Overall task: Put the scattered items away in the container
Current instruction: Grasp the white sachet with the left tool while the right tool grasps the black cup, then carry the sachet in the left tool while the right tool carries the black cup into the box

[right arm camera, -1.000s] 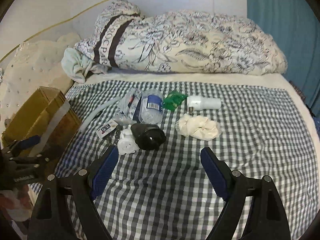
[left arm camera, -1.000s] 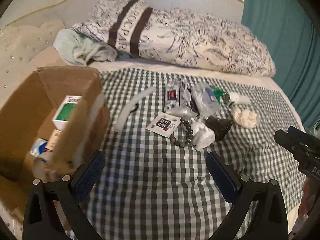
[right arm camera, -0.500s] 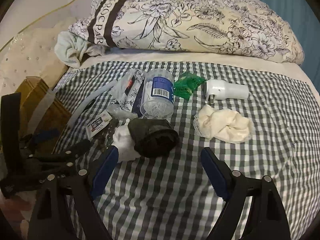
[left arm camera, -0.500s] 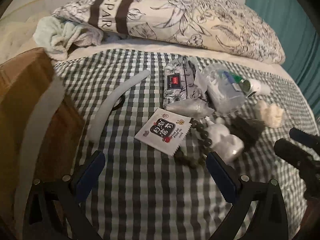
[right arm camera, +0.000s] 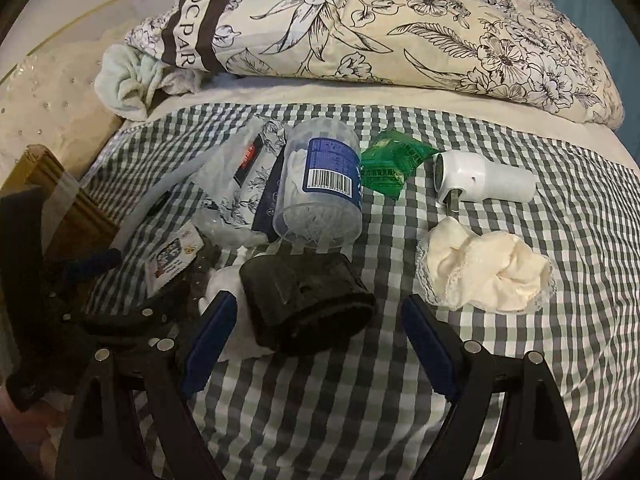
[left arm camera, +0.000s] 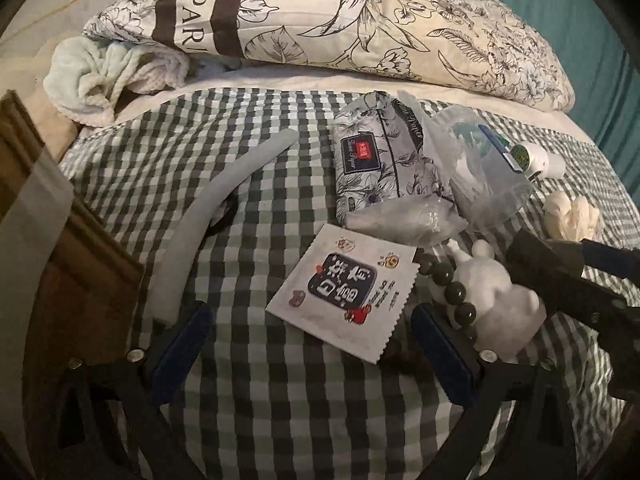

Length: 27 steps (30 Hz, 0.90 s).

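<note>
Scattered items lie on a checked cloth on the bed. In the left wrist view my left gripper (left arm camera: 312, 344) is open, its fingers either side of a white sachet (left arm camera: 344, 296); beside it lie a dark bead bracelet (left arm camera: 452, 288), a white rabbit figure (left arm camera: 496, 292), a tissue pack (left arm camera: 376, 160) and a grey curved strip (left arm camera: 208, 208). The cardboard box (left arm camera: 60, 264) stands at the left. In the right wrist view my right gripper (right arm camera: 316, 340) is open just before a black rolled item (right arm camera: 308, 300), with a clear swab jar (right arm camera: 320, 188) behind it.
A green packet (right arm camera: 392, 164), a white plug-in device (right arm camera: 484, 176) and a cream cloth (right arm camera: 488, 264) lie to the right. A floral pillow (right arm camera: 380, 28) and a pale towel (right arm camera: 132, 80) lie at the back. Teal curtain (left arm camera: 592, 32) at the right.
Both grippers have moved forward and down toward the pile. The box has slid to the left edge of the left view, its inside out of sight. Both stay open.
</note>
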Each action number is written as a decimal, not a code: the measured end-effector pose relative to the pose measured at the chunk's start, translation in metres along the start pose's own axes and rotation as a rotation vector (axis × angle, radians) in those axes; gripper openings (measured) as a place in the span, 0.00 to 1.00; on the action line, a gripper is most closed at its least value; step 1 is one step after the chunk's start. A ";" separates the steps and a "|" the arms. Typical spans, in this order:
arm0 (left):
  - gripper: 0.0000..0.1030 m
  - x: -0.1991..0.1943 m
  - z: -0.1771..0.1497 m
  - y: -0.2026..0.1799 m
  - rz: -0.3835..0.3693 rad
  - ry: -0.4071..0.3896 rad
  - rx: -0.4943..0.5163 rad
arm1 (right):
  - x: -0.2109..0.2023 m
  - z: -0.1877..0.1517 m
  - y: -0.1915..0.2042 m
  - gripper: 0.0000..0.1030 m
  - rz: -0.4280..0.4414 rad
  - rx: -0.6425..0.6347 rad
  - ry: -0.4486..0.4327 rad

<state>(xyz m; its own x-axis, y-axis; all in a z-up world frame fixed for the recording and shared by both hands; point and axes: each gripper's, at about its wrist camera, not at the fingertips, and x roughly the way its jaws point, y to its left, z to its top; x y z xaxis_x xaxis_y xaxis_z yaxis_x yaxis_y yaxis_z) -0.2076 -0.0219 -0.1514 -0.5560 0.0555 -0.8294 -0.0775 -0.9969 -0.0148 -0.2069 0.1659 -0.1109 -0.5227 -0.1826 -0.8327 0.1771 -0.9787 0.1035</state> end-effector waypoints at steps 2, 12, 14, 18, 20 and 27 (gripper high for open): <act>0.78 0.004 0.002 0.001 -0.009 0.007 0.000 | 0.004 0.001 -0.001 0.82 0.010 0.011 0.005; 0.43 -0.001 0.003 0.009 -0.053 0.016 -0.010 | 0.005 0.000 -0.002 0.71 0.033 0.026 0.019; 0.42 -0.006 0.003 0.009 -0.055 0.009 -0.011 | 0.000 -0.001 -0.001 0.70 0.036 0.025 0.009; 0.35 -0.018 0.002 0.008 -0.066 0.000 -0.009 | -0.012 -0.003 0.001 0.70 0.035 0.013 -0.014; 0.35 -0.025 0.001 0.008 -0.071 -0.008 -0.014 | -0.019 -0.004 0.001 0.70 0.041 0.014 -0.024; 0.35 -0.051 -0.001 0.006 -0.079 -0.039 -0.025 | -0.042 -0.009 0.002 0.70 0.057 0.020 -0.054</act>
<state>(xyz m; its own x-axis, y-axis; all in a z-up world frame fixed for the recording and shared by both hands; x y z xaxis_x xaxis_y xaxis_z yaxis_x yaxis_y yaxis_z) -0.1787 -0.0311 -0.1095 -0.5811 0.1359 -0.8024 -0.1021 -0.9903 -0.0937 -0.1769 0.1723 -0.0803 -0.5568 -0.2425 -0.7945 0.1911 -0.9682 0.1616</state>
